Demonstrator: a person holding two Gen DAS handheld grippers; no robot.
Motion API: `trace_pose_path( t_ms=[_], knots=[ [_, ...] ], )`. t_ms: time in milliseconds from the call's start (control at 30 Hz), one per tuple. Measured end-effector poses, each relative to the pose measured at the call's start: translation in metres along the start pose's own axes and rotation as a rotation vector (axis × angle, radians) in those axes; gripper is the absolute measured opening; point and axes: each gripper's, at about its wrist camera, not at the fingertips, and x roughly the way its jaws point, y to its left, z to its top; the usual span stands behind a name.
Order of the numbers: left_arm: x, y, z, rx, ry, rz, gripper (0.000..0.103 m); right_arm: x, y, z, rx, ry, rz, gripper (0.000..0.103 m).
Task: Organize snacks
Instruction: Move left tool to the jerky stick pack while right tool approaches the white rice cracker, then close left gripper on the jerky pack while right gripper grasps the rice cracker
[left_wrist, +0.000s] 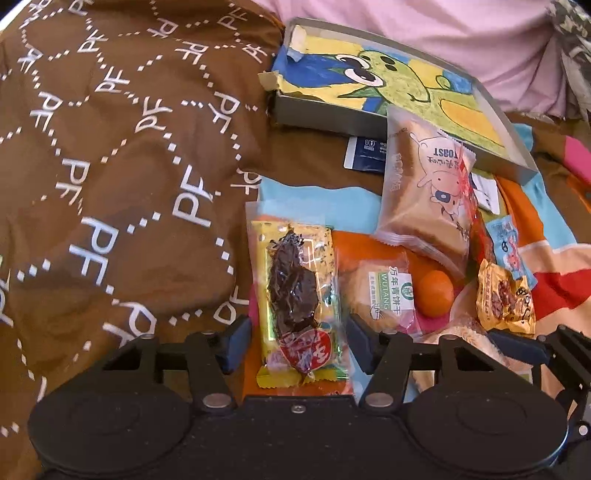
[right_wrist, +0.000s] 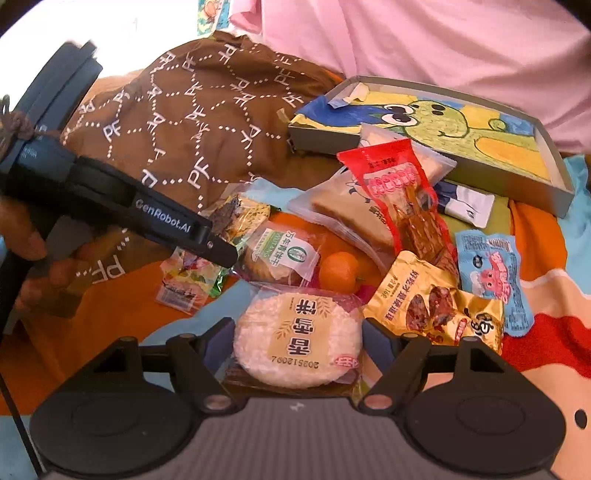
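Straddling snacks near the tray, both tools gape, gripping nothing: left tool around the jerky, right tool around the rice cake. Next: close and lift trayward.

You're working over glossy, crinkled plastic snack wrappers on soft matt cloth — a brown printed quilt, a pink sheet — beside a matt grey cardboard box lid lined with a crayon-rough paper drawing.
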Motion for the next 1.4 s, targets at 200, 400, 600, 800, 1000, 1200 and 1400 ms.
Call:
trace_pose_path(
  t_ms=[200,400,600,800,1000,1200,1400],
  knots=[
    [0.003,0.001,0.006,-0.002,0.008,-0.002,0.05,0.006,-0.002,0.002,0.028,0.033,0.018,0.078],
    [-0.007,0.009,-0.002,-0.059,0.017,0.003,0.048,-0.005,0.0,-0.002,0.025,0.028,0.022,0.078],
    [-0.023,0.012,-0.02,-0.101,0.031,-0.022,0.045,-0.02,0.008,-0.009,-0.011,0.02,0.035,0.078],
    [-0.017,0.007,-0.022,-0.042,0.04,-0.04,0.055,-0.012,0.012,-0.006,-0.048,0.052,0.025,0.079],
    [-0.012,0.0,-0.021,0.029,0.047,-0.033,0.054,0.0,0.004,-0.004,-0.005,0.091,0.045,0.081],
    [-0.018,0.007,-0.024,-0.001,0.044,-0.017,0.038,-0.006,0.006,-0.006,-0.014,0.086,0.044,0.077],
    [-0.031,0.002,-0.036,-0.027,0.045,-0.041,0.038,-0.019,0.016,-0.009,-0.069,0.064,0.038,0.077]
  ],
)
